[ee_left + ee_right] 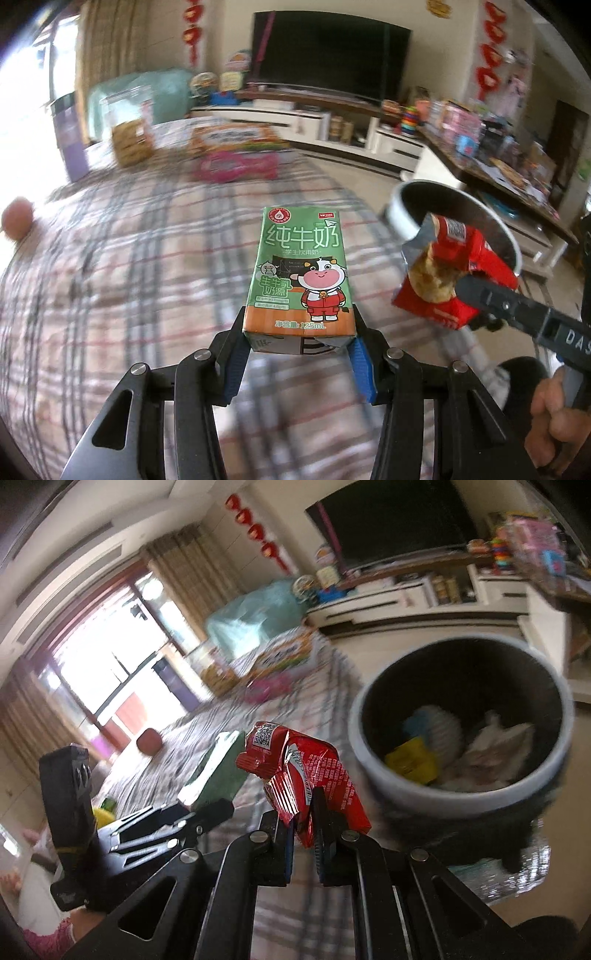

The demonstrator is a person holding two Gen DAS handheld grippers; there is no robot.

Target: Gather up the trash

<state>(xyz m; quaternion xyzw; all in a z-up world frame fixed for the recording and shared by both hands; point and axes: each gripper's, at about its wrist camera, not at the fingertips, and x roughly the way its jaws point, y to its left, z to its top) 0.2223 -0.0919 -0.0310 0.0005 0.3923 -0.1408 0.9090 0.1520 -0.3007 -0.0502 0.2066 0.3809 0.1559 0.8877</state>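
Note:
My left gripper (298,350) is shut on a small green milk carton (301,273), held upright above the plaid cloth. In the right wrist view the carton (216,771) shows end-on at the left, with the left gripper (192,812) behind it. My right gripper (303,834) is shut on a crumpled red snack wrapper (306,771). In the left wrist view the wrapper (454,273) and the right gripper (469,291) hang in front of the round trash bin (400,210). The bin (458,801) stands just right of the wrapper, holding several scraps.
A plaid cloth (147,266) covers the table. A reddish ball (16,219) sits at its left edge, boxes (236,155) at the far end. A TV (328,55) and low white cabinet (332,125) stand behind. A hand (557,417) grips the right tool.

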